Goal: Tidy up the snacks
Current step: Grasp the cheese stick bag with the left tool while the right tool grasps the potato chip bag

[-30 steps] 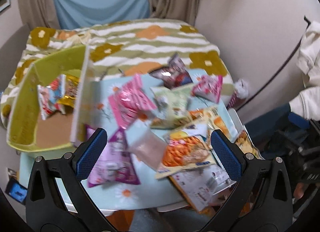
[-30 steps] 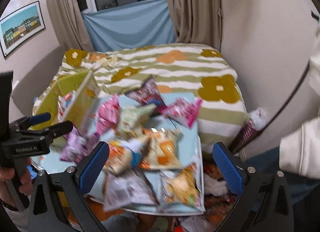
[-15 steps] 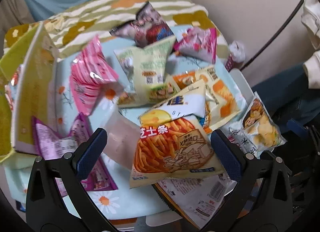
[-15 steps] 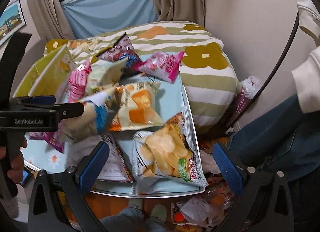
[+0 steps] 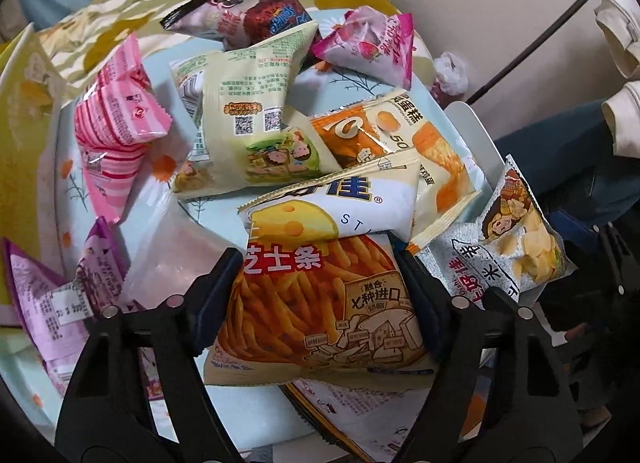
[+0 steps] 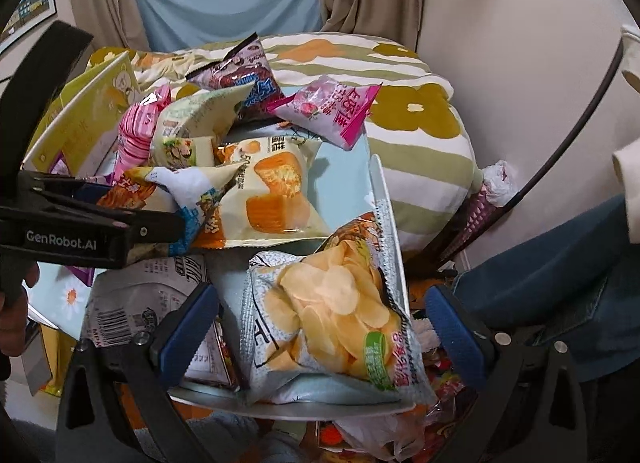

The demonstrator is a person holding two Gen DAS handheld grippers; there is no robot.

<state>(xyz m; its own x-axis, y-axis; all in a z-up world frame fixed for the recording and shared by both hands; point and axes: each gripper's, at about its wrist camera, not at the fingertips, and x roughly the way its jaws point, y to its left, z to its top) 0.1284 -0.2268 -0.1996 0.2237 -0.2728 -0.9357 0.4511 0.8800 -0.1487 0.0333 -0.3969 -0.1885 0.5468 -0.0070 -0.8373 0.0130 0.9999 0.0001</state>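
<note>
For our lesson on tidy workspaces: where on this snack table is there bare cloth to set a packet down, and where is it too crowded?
Bare tablecloth shows between the egg-cake packet and the table's right rim, below the pink strawberry packet. A smaller patch lies at the near edge, under the cheese-stick bag the left gripper is closing on. The middle is piled with overlapping packets.

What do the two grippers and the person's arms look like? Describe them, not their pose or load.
Both are black plastic two-finger tools with triangular cut-outs and silver screws. The left gripper and right gripper carry ribbed blue pads. White lettering "GenRobot.AI" marks the left one's side. A bare hand grips its handle. A cream sleeve cuff shows at the right edge. No cables are visible on the grippers.
</note>
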